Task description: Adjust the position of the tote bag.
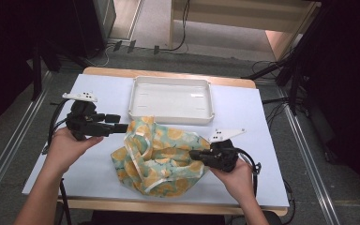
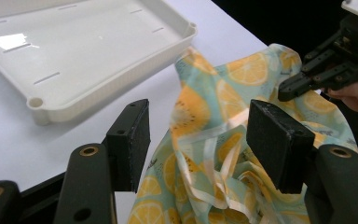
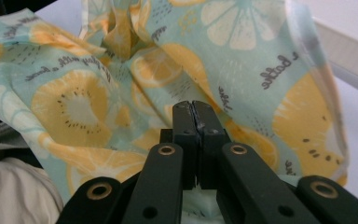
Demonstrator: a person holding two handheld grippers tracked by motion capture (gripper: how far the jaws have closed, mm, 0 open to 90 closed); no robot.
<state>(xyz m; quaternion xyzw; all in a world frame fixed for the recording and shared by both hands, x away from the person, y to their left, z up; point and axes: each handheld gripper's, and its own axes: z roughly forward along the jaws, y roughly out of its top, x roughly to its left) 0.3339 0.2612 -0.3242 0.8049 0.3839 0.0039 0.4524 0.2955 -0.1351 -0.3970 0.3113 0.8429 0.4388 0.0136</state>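
A mint cloth [image 1: 157,159] printed with orange and lemon slices lies crumpled at the middle of the white table [image 1: 98,93]. My left gripper [image 1: 121,122] is at the cloth's upper left corner. Its jaws stand open in the left gripper view [image 2: 200,140], and a raised fold of the cloth [image 2: 214,121] sits just beyond them, untouched by the pads. My right gripper [image 1: 192,153] is at the cloth's right side. Its jaws are shut [image 3: 196,109] with cloth [image 3: 74,102] pinched at the tips and more showing behind the pads. The right gripper [image 2: 284,91] also shows in the left gripper view, at the cloth's far edge.
An empty white tray [image 1: 171,112] stands at the back middle of the table, just behind the cloth, with its wall [image 2: 98,95] close to the left gripper. Bare table lies to the left and right. Cables run over the floor behind and at the right.
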